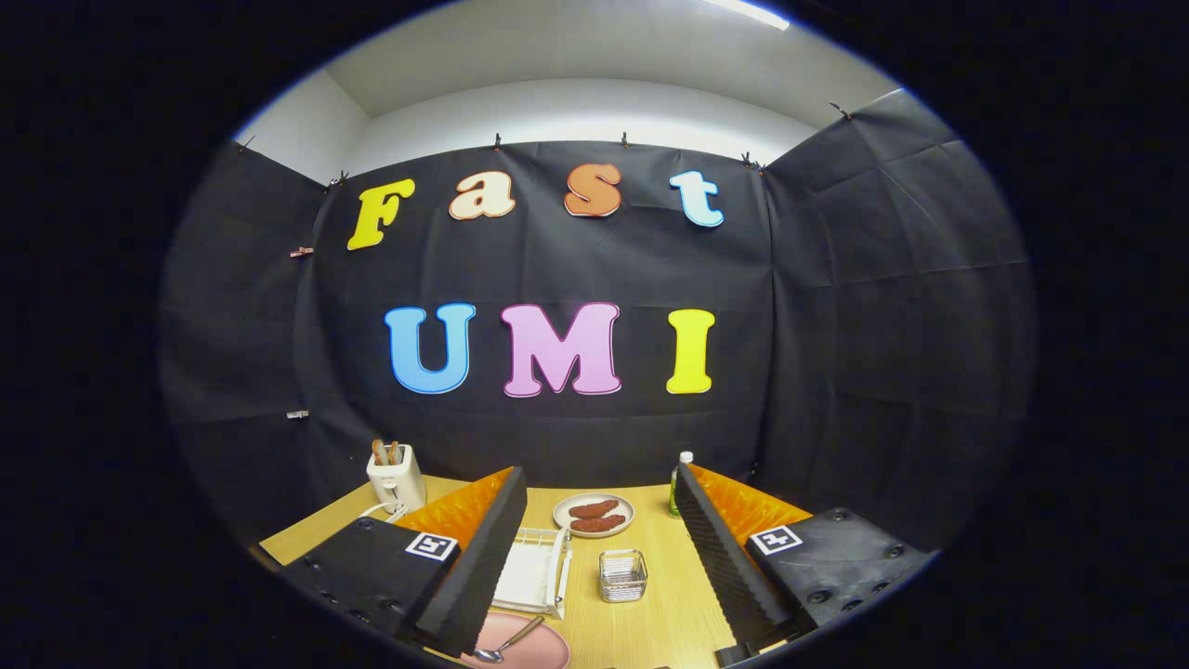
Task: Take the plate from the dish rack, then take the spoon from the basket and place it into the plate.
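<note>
One spoon (506, 643) already lies in the pink plate (539, 646) just under the left finger of the tool (608, 595), which gapes wide, holding nothing.

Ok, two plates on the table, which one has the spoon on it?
The pink plate nearest the gripper, by the left finger, in front of the dish rack; the spoon lies on it. The white plate beyond the fingers holds brown food.
</note>
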Action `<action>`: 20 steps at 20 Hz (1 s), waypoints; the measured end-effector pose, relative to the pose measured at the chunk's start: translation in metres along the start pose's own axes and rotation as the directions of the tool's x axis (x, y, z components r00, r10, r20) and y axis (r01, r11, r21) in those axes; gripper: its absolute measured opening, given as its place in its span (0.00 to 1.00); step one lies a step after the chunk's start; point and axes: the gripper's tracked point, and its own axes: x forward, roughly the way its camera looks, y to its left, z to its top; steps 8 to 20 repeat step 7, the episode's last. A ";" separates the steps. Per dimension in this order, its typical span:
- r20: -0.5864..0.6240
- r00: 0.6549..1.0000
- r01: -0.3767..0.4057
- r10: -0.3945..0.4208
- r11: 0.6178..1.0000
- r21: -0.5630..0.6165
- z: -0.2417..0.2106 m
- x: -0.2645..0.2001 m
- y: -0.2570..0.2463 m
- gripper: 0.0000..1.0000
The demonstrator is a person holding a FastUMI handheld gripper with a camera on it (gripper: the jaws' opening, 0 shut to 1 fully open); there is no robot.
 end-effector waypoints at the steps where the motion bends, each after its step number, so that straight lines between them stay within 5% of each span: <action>1: -0.009 1.000 -0.013 0.013 1.000 0.012 -0.006 0.003 0.004 0.98; 7: -0.070 0.994 -0.082 0.085 0.995 0.052 -0.024 0.019 0.005 0.98; 20: -0.070 0.994 -0.082 0.085 0.995 0.052 -0.024 0.019 0.005 0.98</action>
